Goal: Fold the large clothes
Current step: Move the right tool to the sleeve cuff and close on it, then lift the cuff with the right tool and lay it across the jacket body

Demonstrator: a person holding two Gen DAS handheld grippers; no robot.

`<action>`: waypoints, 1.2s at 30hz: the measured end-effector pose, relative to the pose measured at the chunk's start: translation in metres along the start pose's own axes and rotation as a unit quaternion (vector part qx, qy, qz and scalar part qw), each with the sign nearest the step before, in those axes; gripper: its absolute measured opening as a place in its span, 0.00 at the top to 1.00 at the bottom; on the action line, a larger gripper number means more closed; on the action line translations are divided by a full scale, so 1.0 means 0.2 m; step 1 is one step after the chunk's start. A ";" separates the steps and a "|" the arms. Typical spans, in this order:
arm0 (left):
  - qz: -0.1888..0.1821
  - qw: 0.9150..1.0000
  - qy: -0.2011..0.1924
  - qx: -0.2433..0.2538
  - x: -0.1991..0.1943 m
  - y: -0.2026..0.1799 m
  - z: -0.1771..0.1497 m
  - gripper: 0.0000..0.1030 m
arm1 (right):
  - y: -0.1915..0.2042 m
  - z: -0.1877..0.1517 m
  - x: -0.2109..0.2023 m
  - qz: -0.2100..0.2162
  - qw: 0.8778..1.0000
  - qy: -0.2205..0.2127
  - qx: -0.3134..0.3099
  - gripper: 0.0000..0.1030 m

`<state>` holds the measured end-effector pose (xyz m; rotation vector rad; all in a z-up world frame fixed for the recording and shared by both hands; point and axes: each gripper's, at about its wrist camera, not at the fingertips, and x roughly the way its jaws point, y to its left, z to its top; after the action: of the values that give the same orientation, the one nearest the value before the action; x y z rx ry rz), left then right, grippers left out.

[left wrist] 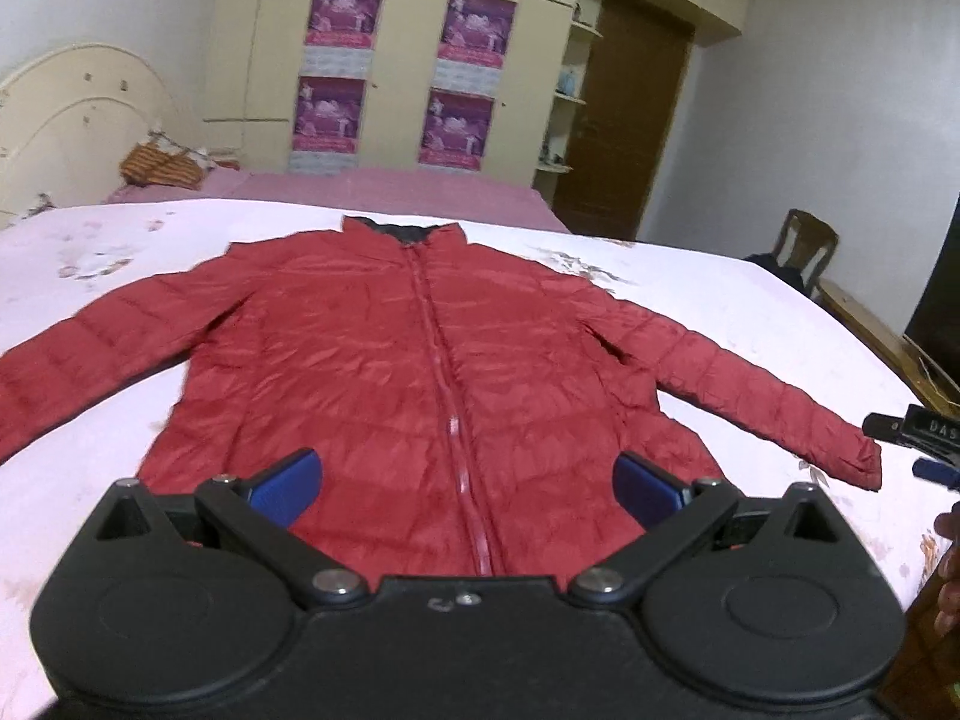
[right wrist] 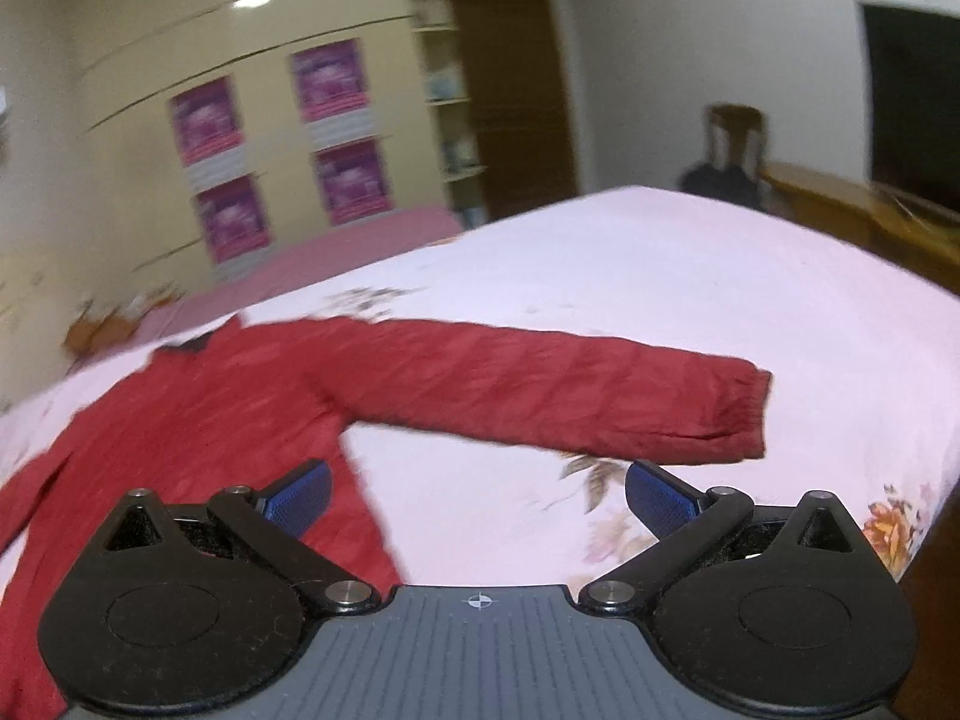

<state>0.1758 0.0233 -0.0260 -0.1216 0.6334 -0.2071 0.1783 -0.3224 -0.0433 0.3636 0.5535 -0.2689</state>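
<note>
A red puffer jacket (left wrist: 432, 360) lies flat and face up on the bed (left wrist: 750, 312), spread over a pale floral sheet. Its long body axis runs away from the left camera: the hem is nearest the lens, and the dark-lined collar (left wrist: 402, 231) points toward the far edge of the bed and the wardrobe (left wrist: 396, 60) beyond. The zip (left wrist: 444, 396) is closed and runs straight down the middle along that axis. Both sleeves stretch out sideways and slightly toward the hem, so the garment's widest span lies across the bed; the cuff (left wrist: 858, 462) of the sleeve on the right of the view ends near the bed's edge. The left gripper (left wrist: 467, 483) hovers over the hem, centred on the zip, its blue pads (left wrist: 285, 486) spread wide apart with nothing between them. The right gripper (right wrist: 477, 495) is likewise released, jaws wide and empty, above bare sheet between the jacket's side and that sleeve (right wrist: 540, 390), which crosses its view with the cuff pointing to the right. This view is blurred. In the left view the right gripper's tip (left wrist: 918, 432) shows just beyond the cuff, apart from it.
</note>
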 end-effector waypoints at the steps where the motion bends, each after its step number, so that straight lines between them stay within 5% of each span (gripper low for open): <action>1: -0.013 1.000 0.003 0.001 0.04 0.01 0.02 0.00 | -0.04 0.01 0.03 -0.006 1.000 -0.001 0.017 0.01; 3: -0.010 1.000 0.008 0.003 0.12 0.01 0.05 0.00 | -0.11 0.02 0.09 -0.017 0.998 -0.003 0.053 0.01; 4: -0.006 1.000 0.011 0.002 0.16 0.02 0.07 0.00 | -0.14 0.03 0.12 -0.022 0.997 -0.003 0.068 0.09; 5: -0.003 1.000 0.013 0.000 0.19 0.02 0.08 0.00 | -0.19 0.03 0.15 -0.025 0.996 0.002 0.087 0.42; 6: 0.000 1.000 0.013 -0.003 0.21 0.02 0.10 0.00 | -0.22 0.04 0.18 -0.031 0.994 0.011 0.106 0.52; 14: 0.018 0.999 0.041 -0.008 0.43 -0.02 0.16 0.00 | -0.53 0.00 0.42 -0.045 0.968 0.041 0.243 0.51; 16: 0.023 0.998 0.050 -0.005 0.47 -0.05 0.17 0.00 | -0.61 -0.02 0.48 -0.054 0.958 0.052 0.277 0.33; 26: 0.043 0.997 0.067 0.004 0.70 -0.20 0.25 0.00 | -0.74 -0.03 0.46 -0.025 0.944 -0.010 0.330 0.31; 28: 0.046 0.997 0.063 0.005 0.71 -0.22 0.27 0.00 | -0.75 -0.04 0.44 -0.028 0.942 -0.016 0.334 0.35; 31: 0.055 0.997 0.058 0.015 0.72 -0.24 0.30 0.00 | -0.82 -0.05 0.45 -0.046 0.933 -0.023 0.357 0.62; 36: 0.079 0.994 0.075 0.005 0.74 -0.13 0.32 0.00 | -0.82 -0.03 0.44 -0.067 0.937 -0.025 0.341 0.65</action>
<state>0.3258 -0.0320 -0.0559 -0.0456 0.7888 -0.0675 0.1913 -0.4808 -0.1400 0.9905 0.4204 -0.6031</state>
